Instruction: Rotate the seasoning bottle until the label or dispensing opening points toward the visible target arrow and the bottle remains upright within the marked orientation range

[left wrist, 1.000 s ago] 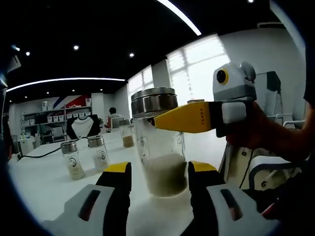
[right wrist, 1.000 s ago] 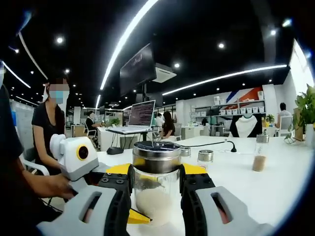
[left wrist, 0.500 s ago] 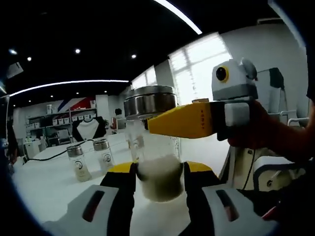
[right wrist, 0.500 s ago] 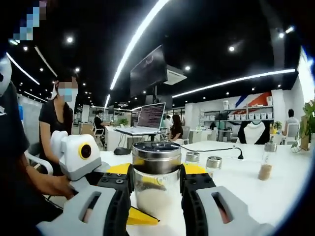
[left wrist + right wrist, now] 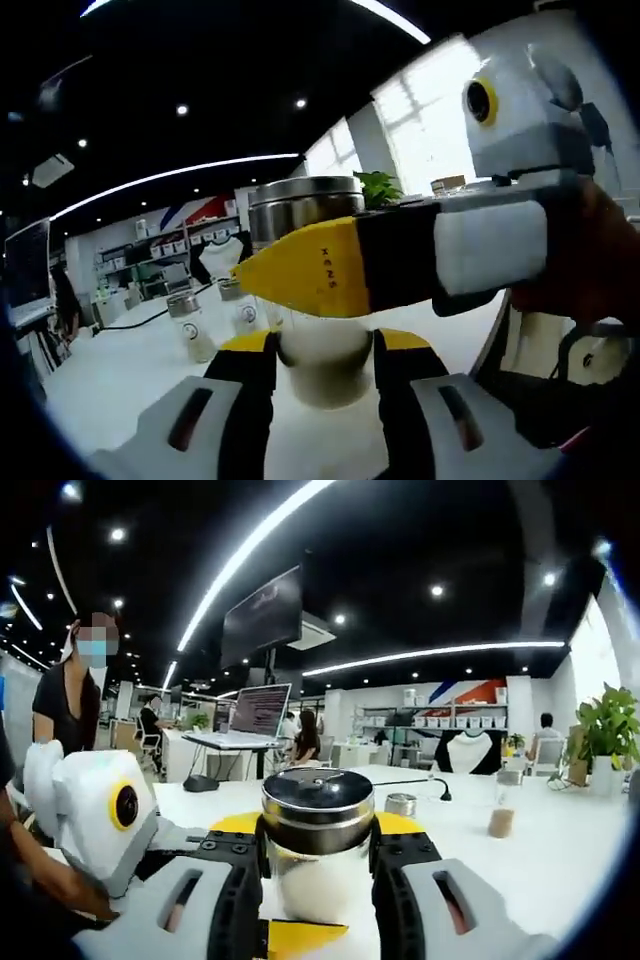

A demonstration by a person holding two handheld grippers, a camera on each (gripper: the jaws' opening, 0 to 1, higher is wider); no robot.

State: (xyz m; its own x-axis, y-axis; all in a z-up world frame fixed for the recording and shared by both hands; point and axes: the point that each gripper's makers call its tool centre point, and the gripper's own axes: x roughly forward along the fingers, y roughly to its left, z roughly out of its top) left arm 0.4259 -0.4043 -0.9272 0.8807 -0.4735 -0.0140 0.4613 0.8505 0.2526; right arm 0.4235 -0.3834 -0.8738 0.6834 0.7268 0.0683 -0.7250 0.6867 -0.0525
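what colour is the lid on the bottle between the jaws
Shiny silver metal lid on the bottle, clearest in the right gripper view.

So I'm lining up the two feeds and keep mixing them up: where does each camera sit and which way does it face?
Left gripper view: rides the left gripper, looking along its jaws at the bottle toward the windows; the right gripper and a hand cross from the right.
Right gripper view: rides the right gripper, looking over the bottle toward desks and shelves; the left gripper shows at left.
Shared: the same bottle on the white table, seen from opposite sides.
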